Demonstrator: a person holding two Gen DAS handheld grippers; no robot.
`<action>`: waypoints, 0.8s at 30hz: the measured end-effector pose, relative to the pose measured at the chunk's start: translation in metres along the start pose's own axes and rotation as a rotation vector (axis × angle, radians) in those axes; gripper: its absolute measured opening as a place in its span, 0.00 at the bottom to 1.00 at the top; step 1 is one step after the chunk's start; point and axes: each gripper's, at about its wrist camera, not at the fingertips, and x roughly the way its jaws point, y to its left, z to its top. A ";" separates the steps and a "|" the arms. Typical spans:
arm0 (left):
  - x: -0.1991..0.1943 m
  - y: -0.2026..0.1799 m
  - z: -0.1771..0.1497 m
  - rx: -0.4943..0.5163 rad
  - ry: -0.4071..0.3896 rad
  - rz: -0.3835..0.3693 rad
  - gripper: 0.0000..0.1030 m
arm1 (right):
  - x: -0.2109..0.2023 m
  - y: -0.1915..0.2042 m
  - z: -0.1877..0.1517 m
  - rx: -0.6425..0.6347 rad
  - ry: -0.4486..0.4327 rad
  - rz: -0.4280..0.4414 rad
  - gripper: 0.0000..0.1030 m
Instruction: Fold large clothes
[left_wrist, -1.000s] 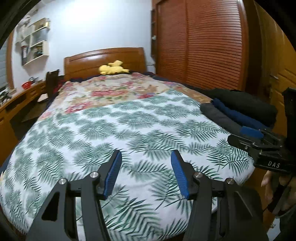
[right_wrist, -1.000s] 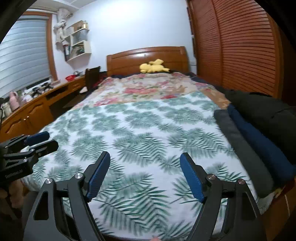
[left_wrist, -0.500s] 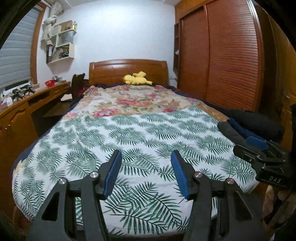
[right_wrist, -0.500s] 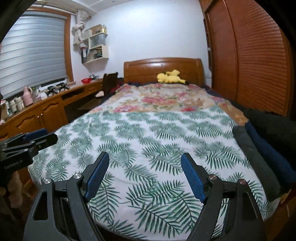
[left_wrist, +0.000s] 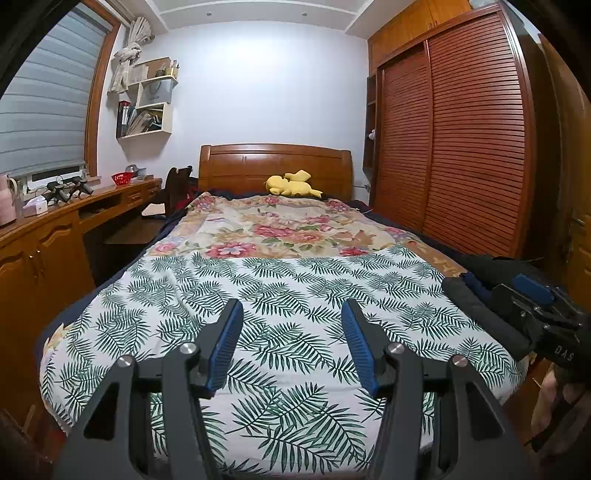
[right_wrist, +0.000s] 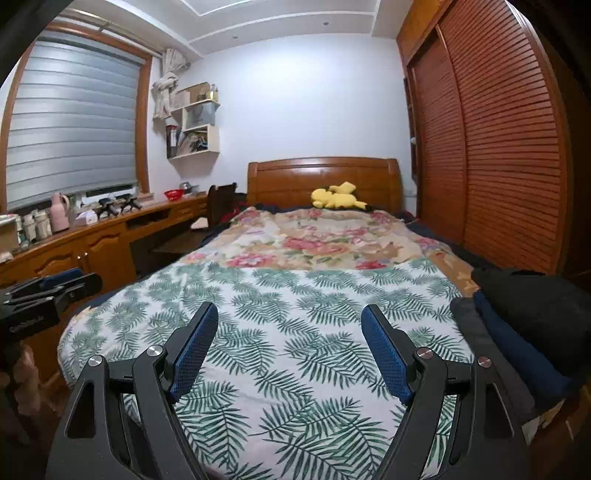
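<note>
At the bed's (left_wrist: 288, 295) foot edge, both grippers agape, unladen.

Right gripper (right_wrist: 288, 314) — fingers (right_wrist: 192, 341) apart

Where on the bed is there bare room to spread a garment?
The palm-leaf sheet is bare from the foot edge up to the floral quilt. The right edge is crowded with the stacked dark clothes. Both grippers, left and right, are open and empty.
</note>
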 end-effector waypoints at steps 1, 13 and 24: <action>0.001 0.001 -0.001 0.000 0.002 0.001 0.53 | 0.000 -0.001 0.000 0.002 0.001 -0.001 0.79; 0.003 -0.004 -0.005 0.002 0.014 -0.007 0.53 | 0.000 -0.005 -0.002 0.013 0.004 -0.005 0.79; 0.002 -0.006 -0.004 0.008 0.012 -0.006 0.53 | 0.000 -0.006 -0.002 0.014 0.004 -0.004 0.79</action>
